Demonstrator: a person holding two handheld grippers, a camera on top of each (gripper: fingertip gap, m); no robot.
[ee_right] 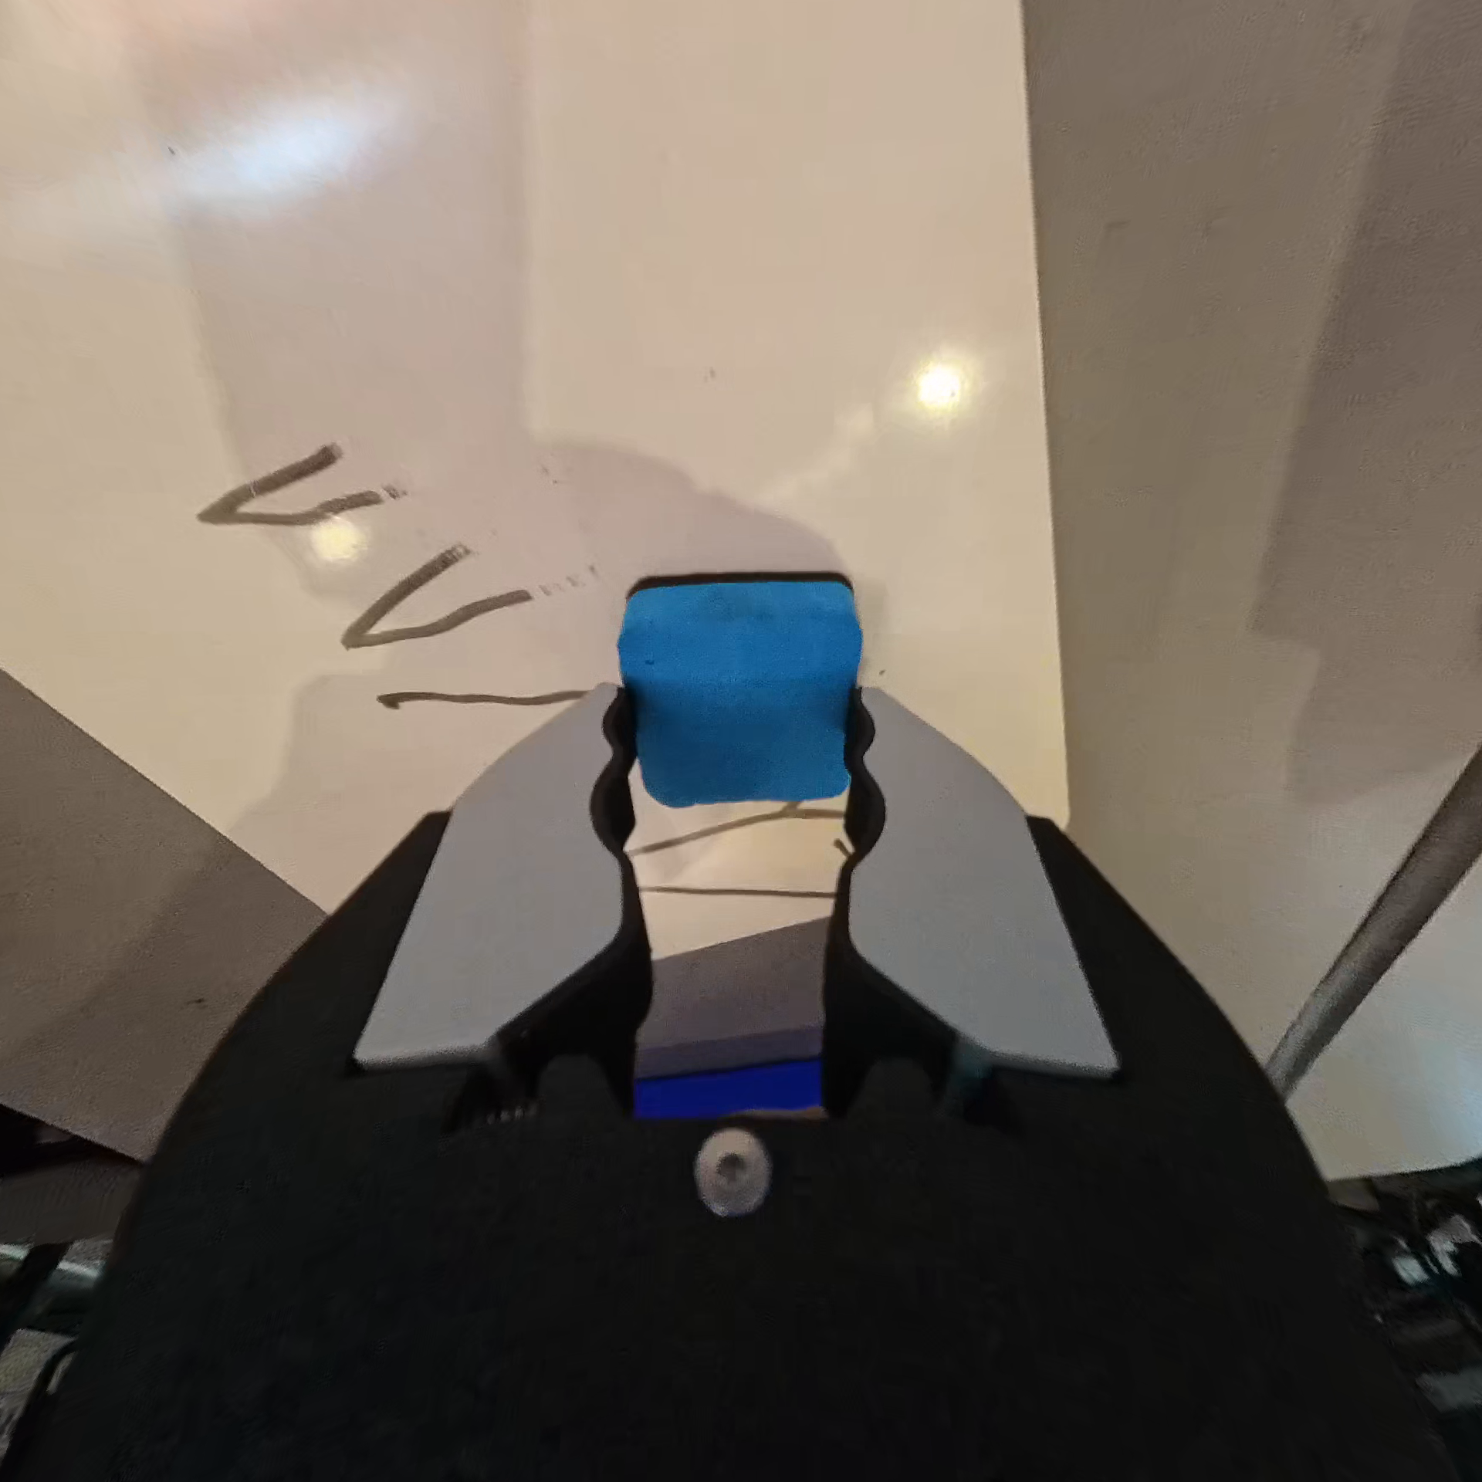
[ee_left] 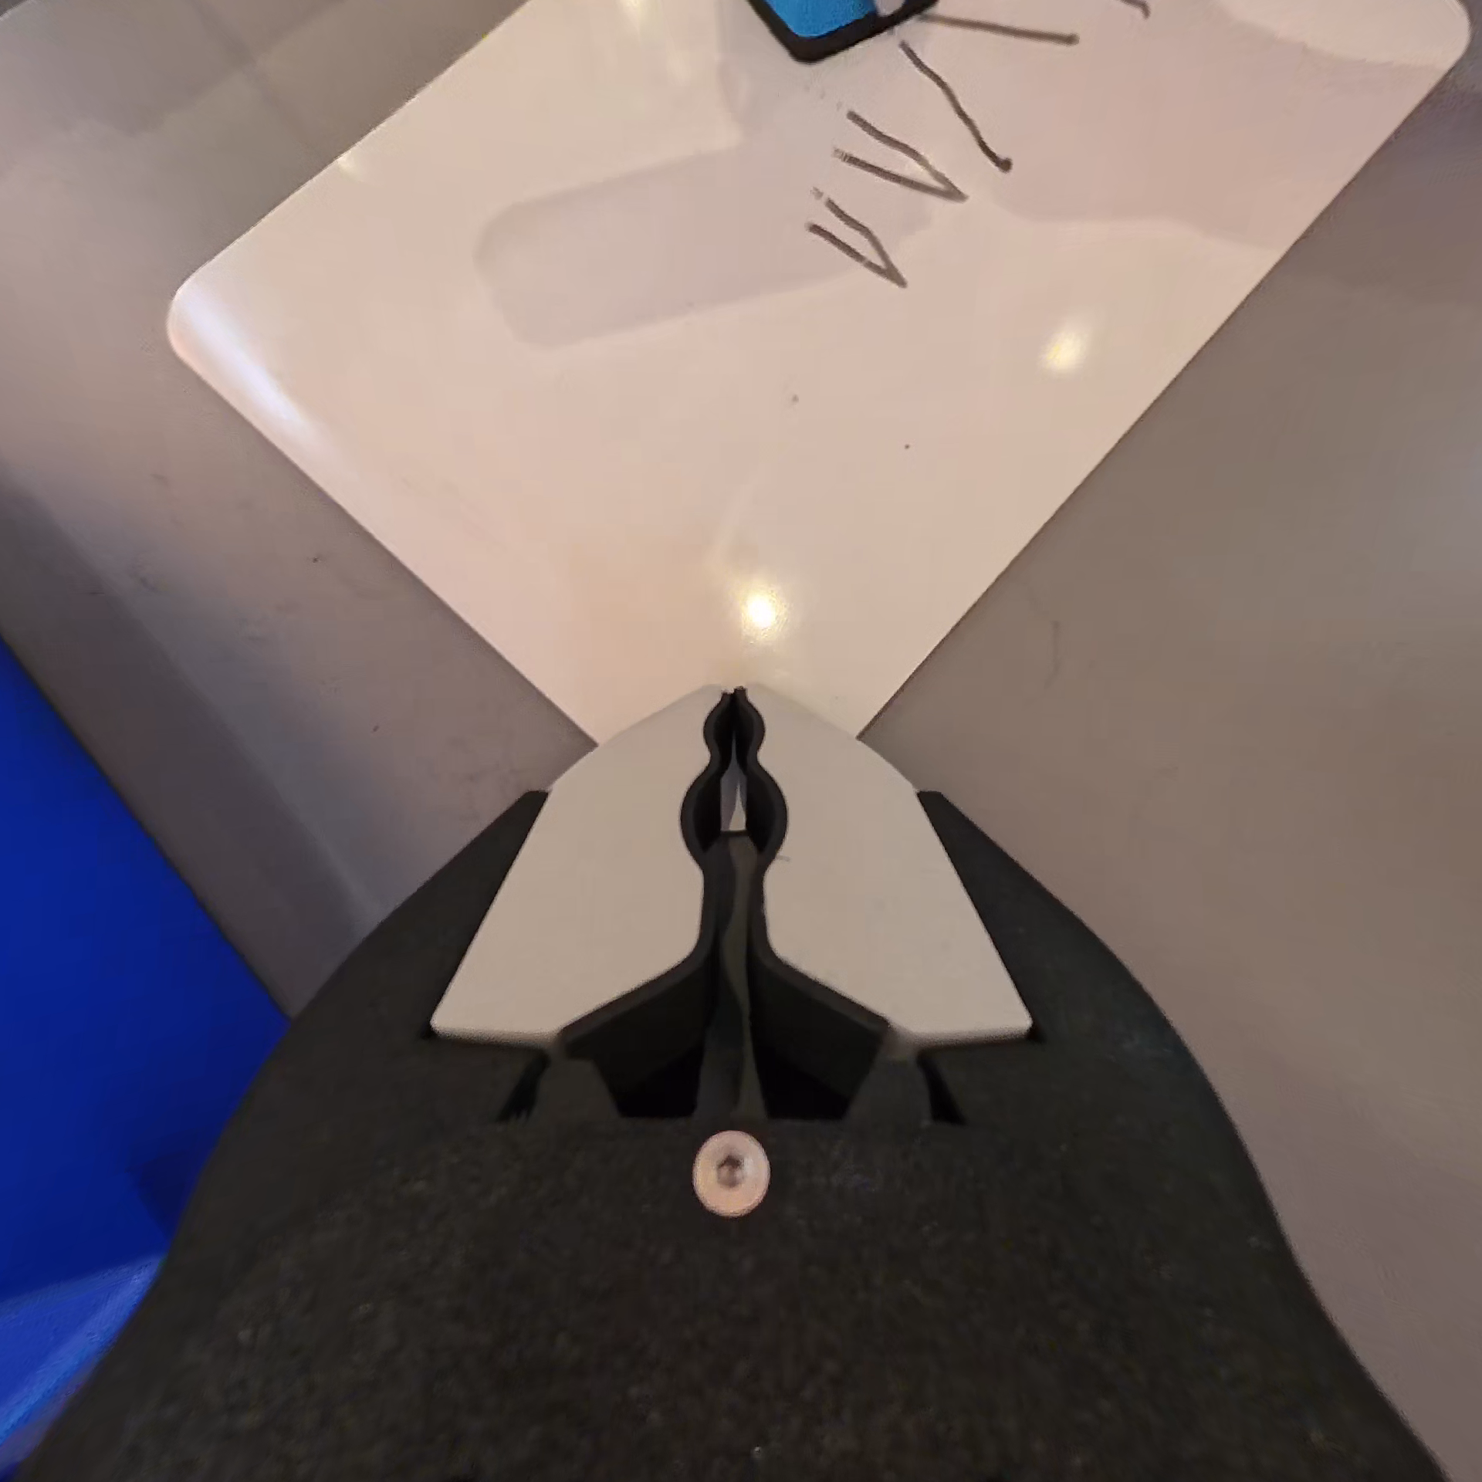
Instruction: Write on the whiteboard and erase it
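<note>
The grey table (ee_left: 1203,722) is the biggest thing here. The white whiteboard (ee_left: 641,417) lies flat on it, with one corner pointing at the left gripper. The board looks thin, hard and shiny, so it may slide on the table if it is pushed sideways.

On the board are black zigzag marks (ee_right: 417,617). Some ends of the lines look faint and broken, and the part of the board past the eraser looks clean, so I think the wiping has begun but is not done. More lines show between the fingers of the right gripper, closer to it than the eraser.

The left gripper (ee_left: 734,691) has its two fingers pressed together with nothing between them. Its tips are right over the near corner of the board. I cannot tell if they touch it. It may be there to keep the board from sliding.

The right gripper (ee_right: 738,706) is squeezed onto the blue eraser (ee_right: 734,682). It pinches the two sides of the block, and the far end sticks out in front.

The eraser is the smallest thing. It looks like soft foam with a dark pad under it, and the pad sits on the board by the marks. It is surely light and squashy. Holding it by the sides is best, so the dark pad stays flat on the board. Too hard a squeeze could bend it, and too soft a one could let it slip while rubbing.
</note>
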